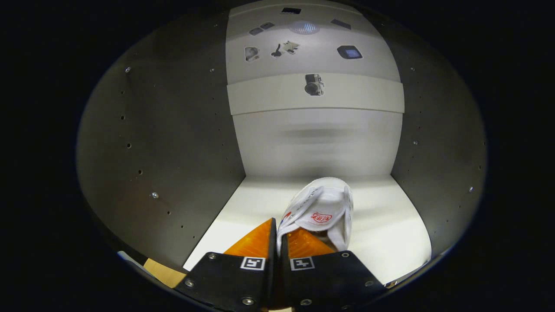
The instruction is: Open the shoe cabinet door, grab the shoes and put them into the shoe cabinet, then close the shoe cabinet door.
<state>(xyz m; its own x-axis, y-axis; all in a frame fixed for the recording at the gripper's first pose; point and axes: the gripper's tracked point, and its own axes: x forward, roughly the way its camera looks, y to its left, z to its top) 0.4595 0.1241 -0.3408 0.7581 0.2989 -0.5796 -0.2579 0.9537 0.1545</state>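
The hand-held gripper (278, 234) reaches inside the open shoe cabinet (173, 143), its fingers pinched on the edge of the white shoe (323, 208) — the shoe is low over the cabinet floor (contact unclear). Door-opening looks done; release, any other shoe and closing remain.

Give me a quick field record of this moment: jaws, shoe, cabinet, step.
gripper: jaws nearly closed, pinching the shoe's collar edge
shoe: white, red logo on tongue, held just ahead of the jaws, toe pointing inward
cabinet shelf: white, beneath the shoe; contact unclear
cabinet side walls: dark, either side
back panel: pale
step: shoe inside cabinet, not yet released
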